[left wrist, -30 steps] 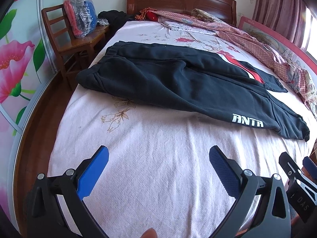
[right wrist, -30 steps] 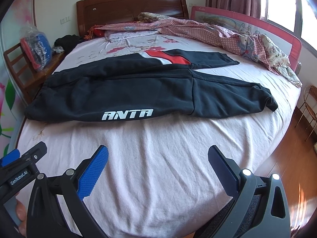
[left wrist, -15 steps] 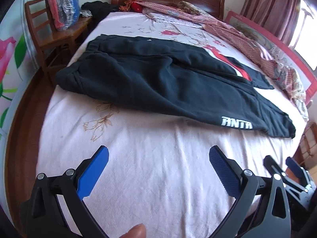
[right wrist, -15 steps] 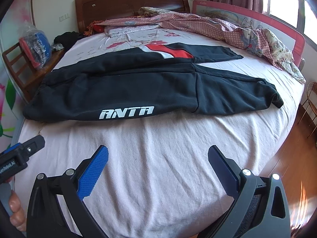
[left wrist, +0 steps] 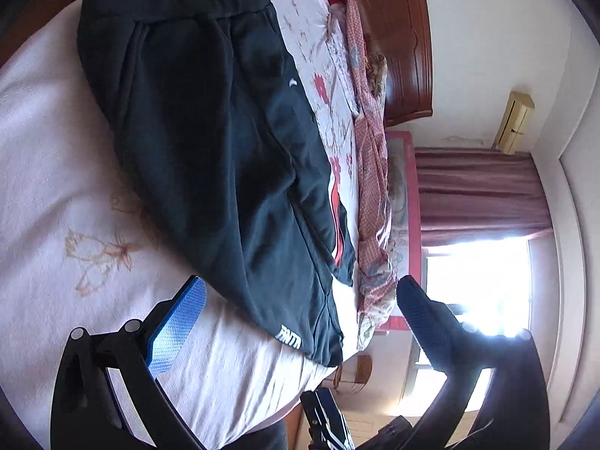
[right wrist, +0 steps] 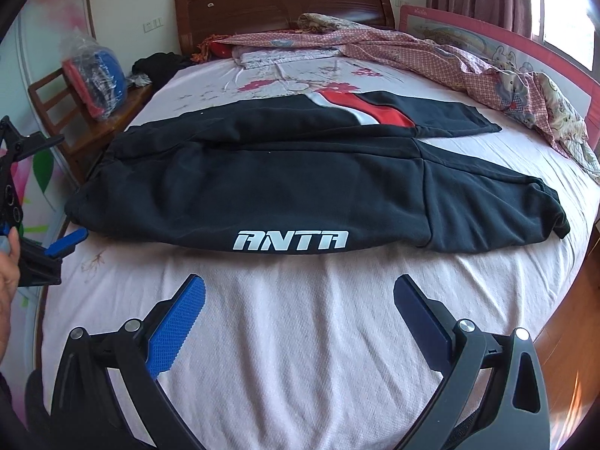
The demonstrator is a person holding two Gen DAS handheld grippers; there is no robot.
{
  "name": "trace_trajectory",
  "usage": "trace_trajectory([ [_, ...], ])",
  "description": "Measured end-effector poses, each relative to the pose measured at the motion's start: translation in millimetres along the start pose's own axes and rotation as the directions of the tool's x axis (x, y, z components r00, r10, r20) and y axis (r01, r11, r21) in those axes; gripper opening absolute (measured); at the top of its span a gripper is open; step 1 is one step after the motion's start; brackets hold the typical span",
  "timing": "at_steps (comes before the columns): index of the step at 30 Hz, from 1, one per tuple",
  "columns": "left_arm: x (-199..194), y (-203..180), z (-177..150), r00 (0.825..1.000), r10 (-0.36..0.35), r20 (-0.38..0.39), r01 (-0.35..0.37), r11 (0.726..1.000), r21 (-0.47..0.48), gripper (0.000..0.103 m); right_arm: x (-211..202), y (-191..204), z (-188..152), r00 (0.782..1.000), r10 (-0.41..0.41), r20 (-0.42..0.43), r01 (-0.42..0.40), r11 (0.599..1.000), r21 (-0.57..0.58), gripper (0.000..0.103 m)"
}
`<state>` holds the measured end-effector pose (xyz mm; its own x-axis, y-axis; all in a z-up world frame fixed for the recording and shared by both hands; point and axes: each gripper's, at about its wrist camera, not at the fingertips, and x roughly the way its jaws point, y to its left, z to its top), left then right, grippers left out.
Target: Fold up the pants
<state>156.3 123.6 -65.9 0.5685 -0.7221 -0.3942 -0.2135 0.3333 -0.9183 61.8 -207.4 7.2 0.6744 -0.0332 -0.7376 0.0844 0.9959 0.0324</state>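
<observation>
One pair of black ANTA pants (right wrist: 292, 183) lies flat on the bed (right wrist: 300, 337), at twelve o'clock from two spread-apart tools: right gripper (right wrist: 299, 302), left gripper (left wrist: 300, 302).

Bed (right wrist: 300, 337) carries black pants (right wrist: 300, 187) (quilt (right wrist: 468, 60) behind).

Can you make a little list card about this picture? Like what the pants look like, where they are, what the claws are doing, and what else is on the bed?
pants: black track pants with white ANTA lettering and a red-and-white patch
where: spread flat across the bed, not yet folded
left claw: open, holding nothing, near the waistband end
right claw: open, holding nothing, over bare sheet
also on bed: rumpled pink checked quilt
beside bed: wooden chair with a plastic-wrapped bundle
</observation>
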Motion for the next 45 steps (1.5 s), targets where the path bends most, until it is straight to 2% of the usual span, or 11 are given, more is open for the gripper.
trace_trajectory([
  [10,33,45,12,0.996,0.047,0.069,-0.035,0.984,-0.172,0.101,10,3,5,1.000,0.001,-0.023,-0.001,1.000,-0.005,0.100],
  [15,42,34,15,0.994,0.054,0.096,-0.038,0.987,-0.159,0.101,13,7,8,0.999,0.009,-0.033,-0.009,1.000,-0.011,0.100],
  [21,42,33,21,0.990,0.072,0.119,-0.041,0.969,-0.243,0.101,10,6,12,1.000,0.021,-0.022,-0.021,1.000,0.004,0.100],
  [26,53,28,26,0.988,0.035,0.147,0.004,0.967,-0.253,0.100,9,-2,15,0.998,0.050,-0.031,-0.048,0.998,0.042,0.100],
  [27,54,27,26,0.988,0.032,0.151,0.006,0.969,-0.246,0.097,9,-7,15,0.998,0.047,-0.042,-0.045,0.998,0.051,0.100],
  [29,58,25,23,0.984,0.135,0.114,-0.103,0.964,-0.245,0.047,10,-24,16,0.997,0.053,-0.059,-0.047,0.994,0.097,0.100],
  [31,59,28,20,0.981,0.171,0.091,-0.146,0.961,-0.234,0.022,9,-52,17,0.995,0.076,-0.067,-0.062,0.981,0.182,0.100],
  [32,54,32,21,0.985,0.150,0.089,-0.127,0.967,-0.221,0.012,10,-71,18,0.995,0.077,-0.066,-0.060,0.970,0.234,0.100],
  [34,53,33,17,0.986,0.140,0.087,-0.120,0.972,-0.200,0.010,14,-116,17,0.992,0.102,-0.069,-0.069,0.926,0.372,0.100],
  [38,37,22,11,0.988,0.103,0.119,-0.083,0.983,-0.165,0.009,22,-212,1,0.989,0.137,-0.045,-0.067,0.712,0.699,0.100],
  [45,11,-13,7,0.993,0.018,0.119,-0.010,0.997,-0.071,0.009,42,-273,-5,0.971,0.222,0.087,-0.191,0.509,0.839,0.097],
])
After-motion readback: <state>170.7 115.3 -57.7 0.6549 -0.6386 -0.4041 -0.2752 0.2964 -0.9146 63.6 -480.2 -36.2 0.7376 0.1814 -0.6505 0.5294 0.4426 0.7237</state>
